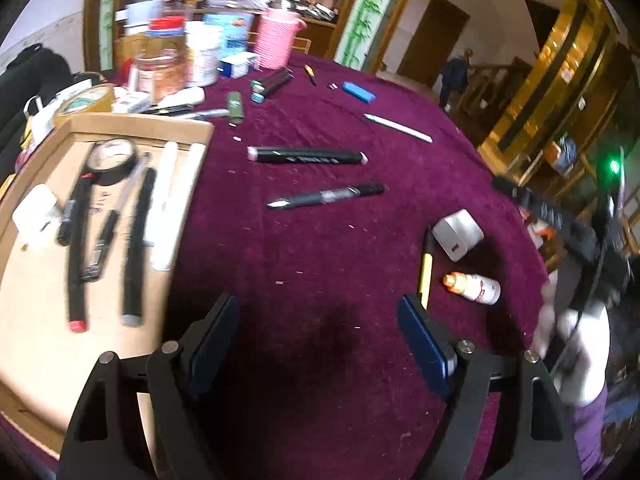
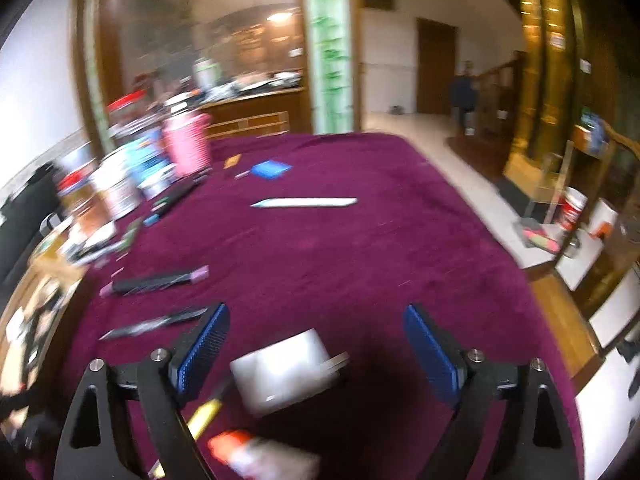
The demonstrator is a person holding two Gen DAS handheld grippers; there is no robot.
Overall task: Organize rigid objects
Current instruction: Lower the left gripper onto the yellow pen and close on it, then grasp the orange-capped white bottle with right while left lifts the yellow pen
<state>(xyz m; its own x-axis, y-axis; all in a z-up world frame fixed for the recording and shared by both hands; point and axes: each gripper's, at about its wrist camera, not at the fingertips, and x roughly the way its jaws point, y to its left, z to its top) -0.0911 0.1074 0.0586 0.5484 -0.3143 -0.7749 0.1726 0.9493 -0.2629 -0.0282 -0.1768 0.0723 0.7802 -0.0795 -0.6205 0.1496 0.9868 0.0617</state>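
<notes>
A cardboard tray (image 1: 44, 344) at the left holds several pens, markers, a tape roll and a white plug. My left gripper (image 1: 318, 314) is open and empty over bare maroon cloth beside the tray. Loose on the cloth lie a black marker (image 1: 306, 156), a black gel pen (image 1: 326, 196), a white pen (image 1: 398, 128), a white charger (image 1: 458, 234), a yellow pen (image 1: 425, 276) and a small bottle (image 1: 474, 287). My right gripper (image 2: 316, 322) is open, just above the white charger (image 2: 286, 370); the yellow pen (image 2: 204, 418) and bottle (image 2: 260, 456) lie below it.
Jars, a pink cup (image 1: 276, 38), boxes and small items crowd the table's far left. A blue eraser (image 1: 359, 92) lies farther back. The table edge (image 2: 536, 280) drops to the floor at the right. The right hand's gripper shows at the right of the left wrist view (image 1: 576, 240).
</notes>
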